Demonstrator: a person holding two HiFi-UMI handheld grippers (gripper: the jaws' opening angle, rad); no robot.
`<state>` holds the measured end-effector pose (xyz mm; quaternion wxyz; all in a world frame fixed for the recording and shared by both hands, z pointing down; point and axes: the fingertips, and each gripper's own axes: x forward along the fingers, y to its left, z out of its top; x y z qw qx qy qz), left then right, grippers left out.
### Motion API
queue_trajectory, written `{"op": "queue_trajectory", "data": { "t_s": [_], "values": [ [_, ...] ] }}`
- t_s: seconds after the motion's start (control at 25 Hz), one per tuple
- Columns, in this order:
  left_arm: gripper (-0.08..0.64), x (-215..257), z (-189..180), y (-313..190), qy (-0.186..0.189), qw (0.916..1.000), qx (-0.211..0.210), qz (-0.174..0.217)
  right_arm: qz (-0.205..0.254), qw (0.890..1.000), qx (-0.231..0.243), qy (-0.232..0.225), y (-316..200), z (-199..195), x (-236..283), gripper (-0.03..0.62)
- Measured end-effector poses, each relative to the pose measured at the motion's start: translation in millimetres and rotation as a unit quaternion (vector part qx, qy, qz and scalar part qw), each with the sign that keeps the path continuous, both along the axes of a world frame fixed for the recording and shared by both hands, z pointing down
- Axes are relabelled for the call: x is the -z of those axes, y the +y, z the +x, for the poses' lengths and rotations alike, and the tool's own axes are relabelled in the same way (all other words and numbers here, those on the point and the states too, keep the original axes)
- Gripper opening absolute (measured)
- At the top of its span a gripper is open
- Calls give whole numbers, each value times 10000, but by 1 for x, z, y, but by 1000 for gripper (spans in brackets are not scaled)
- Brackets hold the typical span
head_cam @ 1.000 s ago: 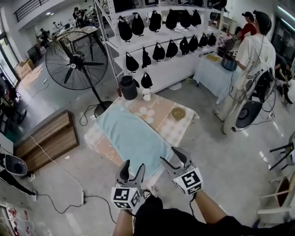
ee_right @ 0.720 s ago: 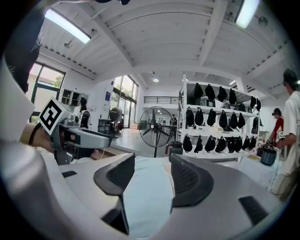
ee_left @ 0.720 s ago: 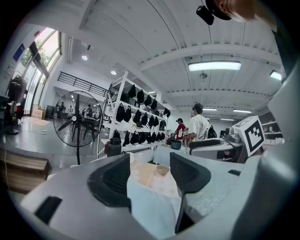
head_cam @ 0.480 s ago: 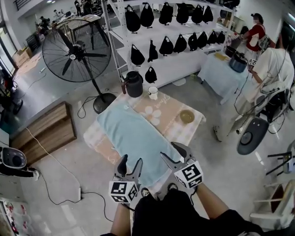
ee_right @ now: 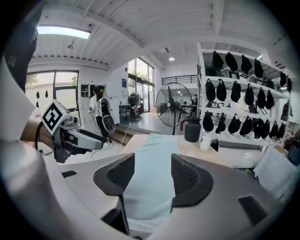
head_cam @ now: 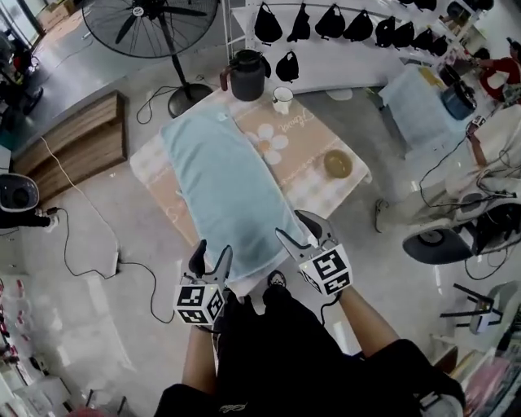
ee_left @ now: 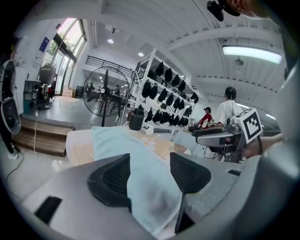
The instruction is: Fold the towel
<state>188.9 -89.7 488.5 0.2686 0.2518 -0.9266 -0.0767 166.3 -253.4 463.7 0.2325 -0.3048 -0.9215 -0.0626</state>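
A light blue towel [head_cam: 216,183] lies flat and lengthwise on a low table [head_cam: 305,175] covered with a patterned cloth. Its near end hangs over the table's front edge. My left gripper [head_cam: 212,253] is open at the towel's near left corner, and in the left gripper view the towel [ee_left: 140,168] fills the gap between the jaws. At the near right corner my right gripper [head_cam: 295,230] is also open, with the towel [ee_right: 152,173] running between its pads [ee_right: 187,178]. Neither pair of jaws is pressed on the cloth.
At the table's far end stand a black jug [head_cam: 247,75] and a white cup [head_cam: 282,99]; a tan bowl [head_cam: 337,164] sits at the right. A floor fan [head_cam: 155,12], a wooden platform [head_cam: 73,138] and a floor cable [head_cam: 98,244] lie to the left. People stand at the right.
The head view has tilted down and come closer to the table. Both grippers have moved forward from just short of the towel to straddle its near end; they stay open.
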Motion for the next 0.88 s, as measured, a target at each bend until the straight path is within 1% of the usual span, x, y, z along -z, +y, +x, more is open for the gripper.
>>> {"op": "queue_trajectory", "data": {
  "t_s": [0.24,0.44,0.56,0.68,0.76,0.88],
  "values": [
    [247,-55,30,-11,513,9972,504,-206,74,9981,443,422,-22,4,-56,221],
    [247,-116,53,-9,975,9907,607,-732,170,9936,678,890,-36,15,-113,221],
    [247,-143,69,-2,1262,9851,666,-961,313,9886,838,1213,-42,30,-145,220],
    [247,-168,82,11,1677,9753,698,-1255,334,9844,810,1529,-52,41,-169,221],
    [247,-178,88,18,1872,9703,758,-1334,348,9827,748,1656,-58,46,-178,219],
    [247,-188,94,22,2001,9675,748,-1350,419,9811,729,1742,-61,50,-191,220]
  ]
}}
